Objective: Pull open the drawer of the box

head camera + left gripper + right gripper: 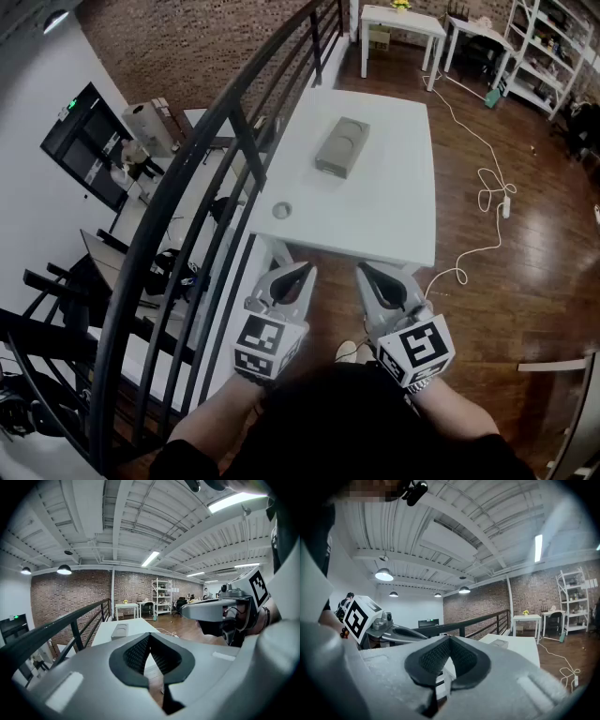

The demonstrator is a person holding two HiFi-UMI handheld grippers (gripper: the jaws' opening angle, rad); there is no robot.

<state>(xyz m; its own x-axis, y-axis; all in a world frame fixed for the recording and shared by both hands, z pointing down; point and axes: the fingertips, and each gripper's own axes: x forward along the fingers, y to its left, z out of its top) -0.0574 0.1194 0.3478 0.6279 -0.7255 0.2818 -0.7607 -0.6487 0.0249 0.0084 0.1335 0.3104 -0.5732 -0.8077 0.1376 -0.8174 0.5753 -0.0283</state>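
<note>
The grey box point(339, 146) lies flat on the far half of the white table point(394, 216), its drawer closed as far as I can see. Both grippers hover side by side short of the table's near edge, well away from the box. My left gripper point(306, 270) is shut with nothing in it, and so is my right gripper point(362, 270). In the left gripper view the box point(119, 631) shows beyond the closed jaw tips point(149, 634), with the right gripper point(211, 611) alongside. In the right gripper view the box point(499, 643) is small and far off.
A black metal railing point(202, 178) runs along the table's left side, with a drop to a lower floor beyond it. A small round fitting point(281, 210) sits near the table's front left corner. A white cable point(483, 202) trails over the wooden floor. More white tables point(403, 21) and shelves point(548, 47) stand behind.
</note>
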